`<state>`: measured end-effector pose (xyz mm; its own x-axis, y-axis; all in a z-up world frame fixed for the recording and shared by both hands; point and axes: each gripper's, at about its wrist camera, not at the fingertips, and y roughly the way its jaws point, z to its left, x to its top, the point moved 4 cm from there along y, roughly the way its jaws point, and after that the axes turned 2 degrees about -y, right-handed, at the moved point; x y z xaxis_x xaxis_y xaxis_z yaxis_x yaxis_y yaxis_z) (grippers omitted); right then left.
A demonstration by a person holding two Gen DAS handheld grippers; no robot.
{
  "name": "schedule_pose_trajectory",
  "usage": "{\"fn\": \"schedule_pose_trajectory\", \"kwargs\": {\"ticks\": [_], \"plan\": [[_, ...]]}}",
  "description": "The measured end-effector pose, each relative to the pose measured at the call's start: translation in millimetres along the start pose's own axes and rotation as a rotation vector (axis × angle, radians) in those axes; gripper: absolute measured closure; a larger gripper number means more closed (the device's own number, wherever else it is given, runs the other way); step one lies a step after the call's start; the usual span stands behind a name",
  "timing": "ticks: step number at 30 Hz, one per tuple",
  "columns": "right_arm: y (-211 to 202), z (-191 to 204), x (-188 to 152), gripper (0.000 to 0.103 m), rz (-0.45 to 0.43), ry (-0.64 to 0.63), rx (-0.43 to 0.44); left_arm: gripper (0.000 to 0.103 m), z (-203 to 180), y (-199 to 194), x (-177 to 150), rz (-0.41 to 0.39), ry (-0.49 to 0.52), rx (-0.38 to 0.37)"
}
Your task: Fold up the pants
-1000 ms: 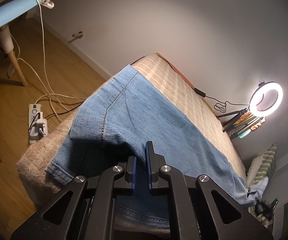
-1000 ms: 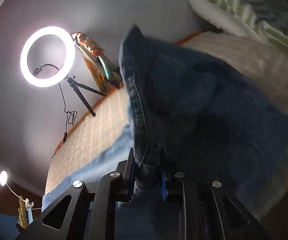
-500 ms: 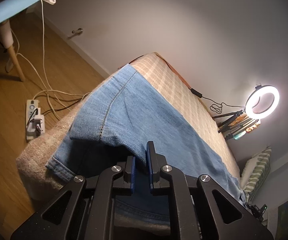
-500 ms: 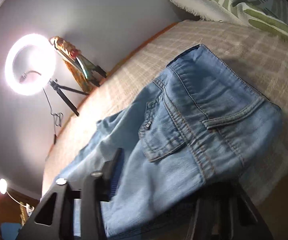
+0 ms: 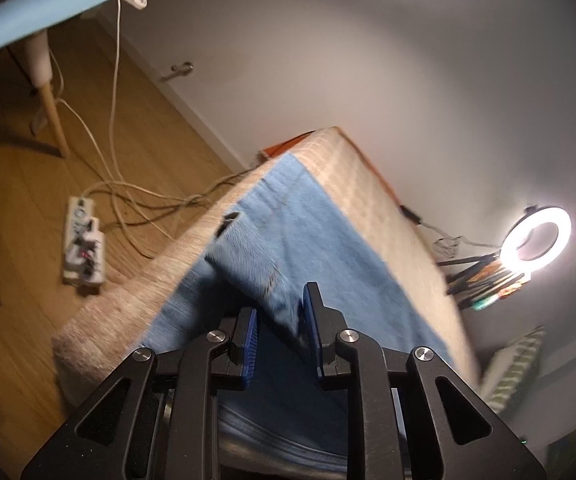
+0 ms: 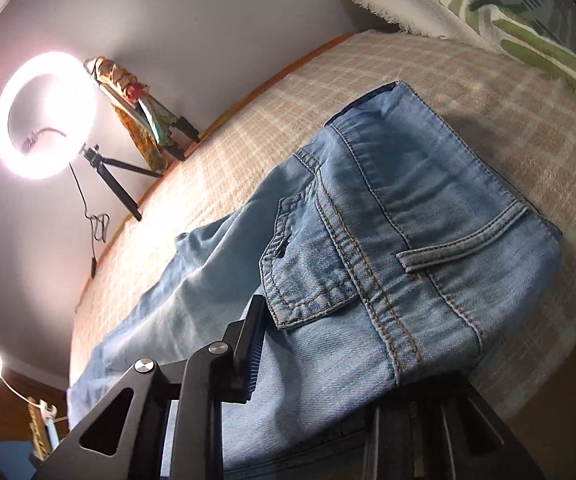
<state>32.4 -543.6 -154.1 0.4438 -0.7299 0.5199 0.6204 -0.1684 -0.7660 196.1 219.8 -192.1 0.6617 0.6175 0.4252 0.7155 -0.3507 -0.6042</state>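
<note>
Light blue jeans lie folded lengthwise on a beige plaid bed. The right wrist view shows the waist end, with back pockets and seams. My right gripper is open wide above the waist end; its right finger is hidden below the denim edge. The left wrist view shows the leg end at the bed's foot. My left gripper is open, its blue pads either side of a blurred denim fold that slips between them.
A lit ring light on a tripod stands by the wall beside the bed. A green-striped pillow lies at the head. On the wood floor are a power strip with cables and a blue chair.
My right gripper let go of the waistband, which dropped flat onto the bed, and opened wide. My left gripper opened from shut on the leg fold, and the denim is falling.
</note>
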Motion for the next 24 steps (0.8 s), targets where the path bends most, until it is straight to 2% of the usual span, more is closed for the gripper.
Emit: {"fn": "schedule_pose_trajectory", "kwargs": {"ticks": [2, 4, 8, 11, 13, 18, 21, 24], "plan": [[0.2, 2.3, 0.8, 0.077, 0.001, -0.016, -0.012, 0.095, 2.8, 4.3, 2.0, 0.004, 0.002, 0.006], [-0.3, 4.6, 1.7, 0.080, 0.000, -0.020, -0.015, 0.098, 3.6, 4.5, 3.9, 0.000, -0.008, 0.001], [-12.9, 16.7, 7.6, 0.092, -0.015, -0.071, -0.018, 0.100, -4.5, -15.4, 6.4, -0.062, 0.001, -0.020], [-37.8, 26.1, 13.7, 0.093, -0.067, -0.098, 0.023, 0.100, -4.3, -35.4, 1.3, -0.115, 0.013, -0.017], [-46.5, 25.8, 12.9, 0.094, -0.087, -0.106, 0.032, 0.100, 4.6, -36.0, -6.0, -0.109, 0.018, 0.010], [-26.3, 6.7, -6.2, 0.094, -0.017, -0.081, -0.016, 0.100, 36.2, -18.2, -17.4, -0.055, -0.061, 0.031], [-20.9, -3.7, -14.4, 0.094, 0.001, -0.039, -0.017, 0.100, 31.3, -20.6, -15.9, -0.065, -0.049, 0.035], [-36.9, -1.4, -7.8, 0.095, -0.030, -0.041, 0.019, 0.100, 16.5, -34.1, -8.4, -0.090, -0.010, 0.021]]}}
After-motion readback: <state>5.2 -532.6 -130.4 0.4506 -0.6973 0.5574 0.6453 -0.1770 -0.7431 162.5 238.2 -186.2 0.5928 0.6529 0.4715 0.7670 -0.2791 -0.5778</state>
